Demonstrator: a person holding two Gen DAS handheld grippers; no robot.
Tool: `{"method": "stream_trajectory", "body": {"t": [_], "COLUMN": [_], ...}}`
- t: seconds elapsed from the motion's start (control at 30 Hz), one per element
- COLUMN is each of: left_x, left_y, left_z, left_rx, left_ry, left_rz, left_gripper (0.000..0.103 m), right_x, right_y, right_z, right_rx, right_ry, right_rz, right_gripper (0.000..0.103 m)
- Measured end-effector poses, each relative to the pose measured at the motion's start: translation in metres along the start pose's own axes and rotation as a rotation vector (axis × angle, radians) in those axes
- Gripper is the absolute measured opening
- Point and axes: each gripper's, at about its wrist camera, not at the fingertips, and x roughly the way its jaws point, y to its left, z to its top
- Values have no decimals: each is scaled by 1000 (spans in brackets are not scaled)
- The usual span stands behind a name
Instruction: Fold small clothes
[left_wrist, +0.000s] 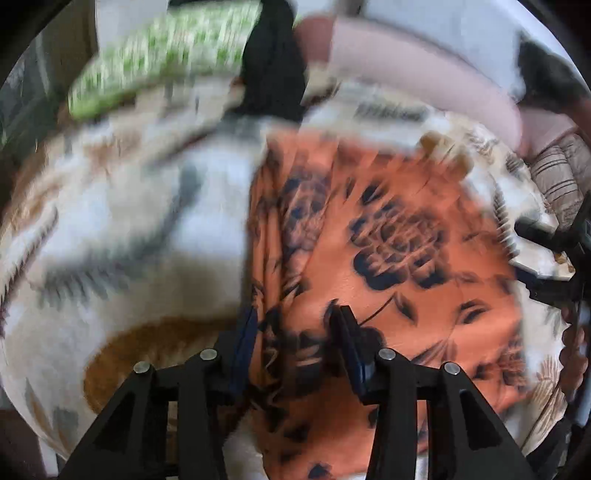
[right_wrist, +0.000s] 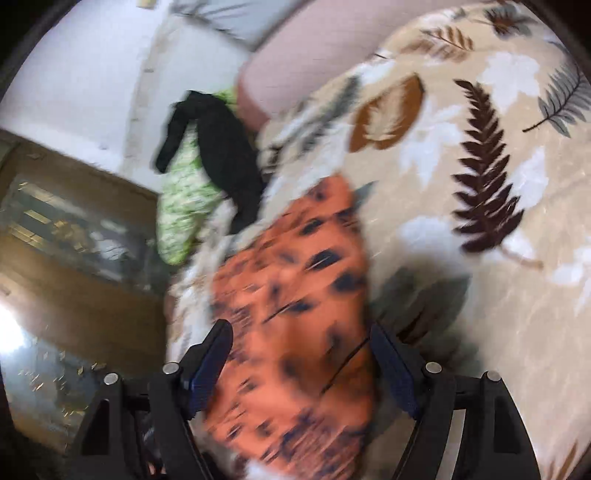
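Observation:
An orange garment with a dark flower print (left_wrist: 388, 258) lies on a bed covered by a leaf-print blanket (left_wrist: 129, 221). My left gripper (left_wrist: 295, 321) stands over the garment's left edge with its jaws apart; a bunched fold lies between them. My right gripper (right_wrist: 299, 339) is wide open over the same orange garment (right_wrist: 295, 295), which passes between its fingers without being pinched. Both views are blurred by motion.
A green-and-white cloth (left_wrist: 166, 55) and a black garment (left_wrist: 273, 62) lie at the bed's far edge, also seen in the right wrist view as the green cloth (right_wrist: 181, 206) and black garment (right_wrist: 221, 147). A pink headboard (right_wrist: 314, 48) borders the bed. Floor and a wooden frame (right_wrist: 74, 295) lie left.

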Motion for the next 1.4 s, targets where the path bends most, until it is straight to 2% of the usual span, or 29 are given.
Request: {"method": "stream_trajectory", "body": {"t": [0.07, 0.1, 0.13, 0.23, 0.3, 0.33, 0.37, 0.4, 0.47, 0.53, 0.57, 0.6, 0.63, 0.67, 0.77, 0.8, 0.83, 0.87, 1.0, 1.1, 1.13, 1.17, 1.23, 1.3, 1.33, 1.37, 1.4], "left_x": [1, 0, -1, 1, 3, 3, 2, 3, 4, 4, 4, 4, 3, 3, 4, 3, 2, 2, 1, 2, 2, 2, 1, 2, 2, 2, 0], "left_y": [4, 4, 4, 6, 6, 8, 10, 11, 13, 14, 14, 13, 12, 12, 13, 12, 11, 11, 13, 11, 11, 11, 12, 13, 13, 13, 13], "left_z": [-2, -2, -2, -5, -6, -7, -6, -6, -6, -6, -7, -6, -6, -7, -7, -8, -8, -8, -9, -9, -9, -9, -8, -8, -8, -7, -7], "left_rx": [-19, -11, -1, 5, 0, -1, -5, -10, -18, -27, -28, -25, -18, -15, -30, -30, -28, -27, -36, -30, -28, -27, -26, -39, -44, -47, -48], "left_ry": [-17, -20, -22, -28, -27, -29, -29, -27, -23, -19, -18, -17, -17, -20, -18, -21, -20, -20, -20, -20, -17, -15, -17, -13, -10, -7, -8], "left_rz": [-13, -7, -1, -17, -22, -24, -28, -34, -37, -41, -39, -35, -28, -24, -23, -21, -17, -17, -24, -20, -15, -12, -12, -10, -12, -12, -14], "left_gripper": [49, 49, 49, 50, 52, 52, 52, 52, 54, 55, 55, 55, 55, 55, 56, 56, 56, 56, 56, 56, 57, 57, 57, 60, 61, 61, 61], "right_x": [32, 44, 51, 39, 46, 47, 45, 40, 30, 38, 50, 64, 67, 60, 47, 48, 49, 47, 16, 16, 22, 27, 23, 20, 23, 25, 22], "right_y": [-10, -9, -4, 21, 10, 4, 2, 1, 4, -4, -11, -19, -18, -3, 14, 11, 8, 6, 13, 6, 2, 2, 16, 24, 23, 20, 14], "right_z": [8, 7, 6, 0, -2, -1, 3, 7, 18, 32, 39, 43, 44, 44, 38, 35, 31, 27, -4, -32, -37, -43, -46, -44, -44, -45, -48], "right_rx": [35, 37, 36, -57, -54, -29, -6, 12, 30, 90, 129, 166, 164, 102, 8, 19, 42, 59, 21, 58, 54, 49, 16, 2, -9, -12, 14], "right_ry": [87, 117, 136, 76, 102, 106, 107, 94, 37, 15, 39, 85, 86, 52, -9, 8, 40, 54, -12, 64, 102, 128, 103, 88, 90, 94, 99], "right_rz": [46, 62, 57, 9, -66, -61, -38, 6, 72, 75, 77, 48, 41, 30, -23, -70, -93, -87, -72, -75, -72, -50, -60, -79, -120, -157, -166], "right_gripper": [76, 66, 42, 37, 39, 54, 63, 64, 76, 76, 73, 58, 37, 36, 36, 46, 72, 80, 80, 80, 75, 53, 50, 49, 50, 61, 67]}}
